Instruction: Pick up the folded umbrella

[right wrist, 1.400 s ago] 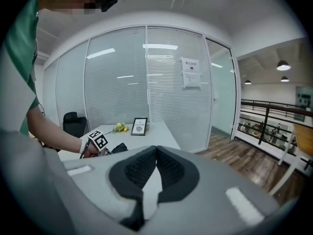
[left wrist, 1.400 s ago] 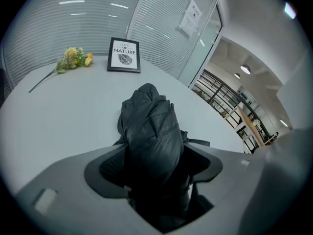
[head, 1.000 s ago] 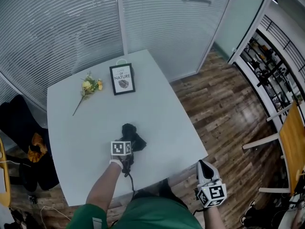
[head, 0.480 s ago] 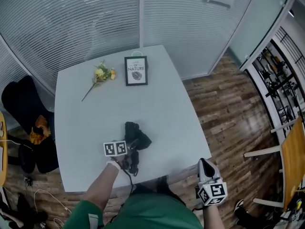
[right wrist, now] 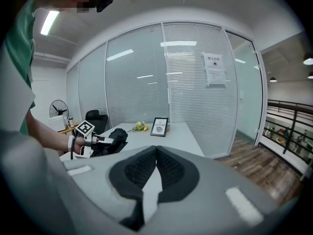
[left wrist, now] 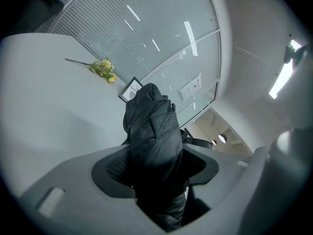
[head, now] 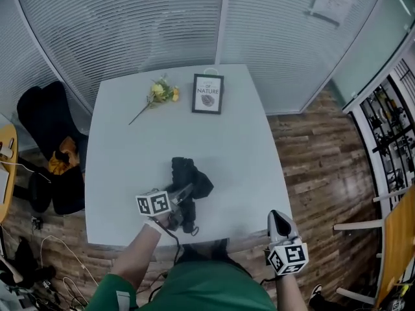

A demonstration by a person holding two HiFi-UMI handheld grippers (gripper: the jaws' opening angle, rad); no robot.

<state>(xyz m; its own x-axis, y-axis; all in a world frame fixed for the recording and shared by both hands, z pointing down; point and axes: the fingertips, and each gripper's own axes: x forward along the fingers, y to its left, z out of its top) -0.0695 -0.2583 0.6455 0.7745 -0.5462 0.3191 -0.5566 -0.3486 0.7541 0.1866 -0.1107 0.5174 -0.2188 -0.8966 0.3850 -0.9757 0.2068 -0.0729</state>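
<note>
On the white table (head: 123,167), yellow flowers (head: 162,93) are laid at the far left. The folded umbrella (left wrist: 152,131), black, is clamped between the 2 jaws of the left gripper (left wrist: 156,164) and is held tilted over the table's near part. A framed print (head: 208,94) is stood just right of the flowers. The right gripper (right wrist: 156,155) is held off the table's near right corner, its jaws pressed together with nothing between them
</note>
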